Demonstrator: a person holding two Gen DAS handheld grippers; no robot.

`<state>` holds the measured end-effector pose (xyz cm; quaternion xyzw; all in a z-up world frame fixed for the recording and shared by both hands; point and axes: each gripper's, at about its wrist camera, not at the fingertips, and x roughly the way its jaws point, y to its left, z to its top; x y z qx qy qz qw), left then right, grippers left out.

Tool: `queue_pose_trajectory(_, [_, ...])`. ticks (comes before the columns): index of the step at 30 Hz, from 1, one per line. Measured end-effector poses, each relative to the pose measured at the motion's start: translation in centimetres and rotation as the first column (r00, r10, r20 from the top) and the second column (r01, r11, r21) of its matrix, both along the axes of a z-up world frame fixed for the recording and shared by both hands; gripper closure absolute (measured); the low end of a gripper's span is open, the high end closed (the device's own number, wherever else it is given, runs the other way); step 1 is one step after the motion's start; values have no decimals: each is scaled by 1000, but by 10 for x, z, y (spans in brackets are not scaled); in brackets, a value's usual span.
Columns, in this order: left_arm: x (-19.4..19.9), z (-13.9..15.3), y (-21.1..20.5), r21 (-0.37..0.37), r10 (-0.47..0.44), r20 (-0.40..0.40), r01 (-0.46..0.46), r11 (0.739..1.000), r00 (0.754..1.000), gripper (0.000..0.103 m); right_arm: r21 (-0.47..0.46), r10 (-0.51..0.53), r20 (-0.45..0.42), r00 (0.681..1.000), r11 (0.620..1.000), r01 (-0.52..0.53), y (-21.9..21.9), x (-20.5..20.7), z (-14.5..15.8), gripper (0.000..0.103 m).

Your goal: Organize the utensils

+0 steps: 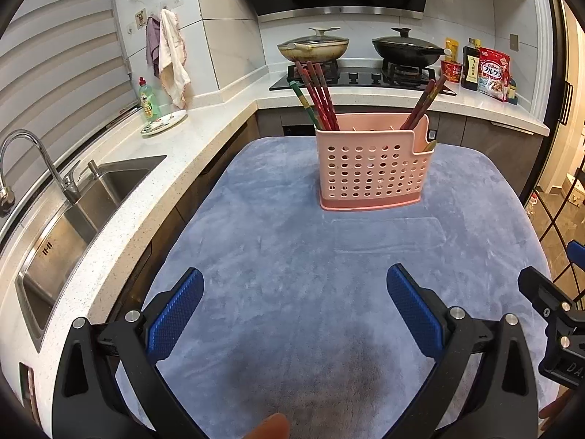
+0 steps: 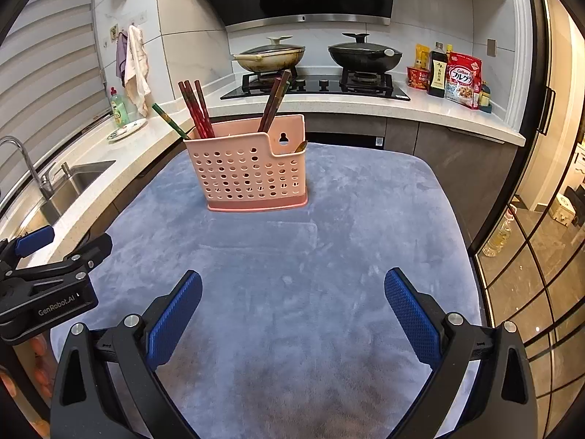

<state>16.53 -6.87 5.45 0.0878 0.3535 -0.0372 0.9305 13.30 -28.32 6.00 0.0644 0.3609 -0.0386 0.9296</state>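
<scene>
A pink perforated utensil holder [image 1: 369,168] stands upright on a blue-grey plush mat [image 1: 278,263]; it also shows in the right wrist view [image 2: 252,172]. Red chopsticks [image 1: 318,95] and one green chopstick [image 1: 302,100] lean in its left part, dark red chopsticks [image 1: 424,104] in its right part. A brown utensil tip [image 2: 300,146] pokes from the low right pocket. My left gripper [image 1: 294,303] is open and empty, well short of the holder. My right gripper [image 2: 292,305] is open and empty, also short of it.
A steel sink [image 1: 80,216] and tap [image 1: 33,161] lie on the counter to the left. A hob with two lidded pans [image 1: 314,47] sits behind. Sauce bottles and a cereal bag [image 1: 491,73] stand at back right. A glass door [image 2: 541,248] is at right.
</scene>
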Motion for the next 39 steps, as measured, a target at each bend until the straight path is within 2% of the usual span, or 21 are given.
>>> queue_pose_trajectory(27, [9,-5,-7,7,-16,-28,16,1000,999,7,-40,19,-24,1000,999,-20,10,15,0,7])
queue_pose_trajectory(39, [30,3,-12,-2,2,-17,-2,1000,1000,7,-36,27,-14,1000,999,-27,10,35,5,7])
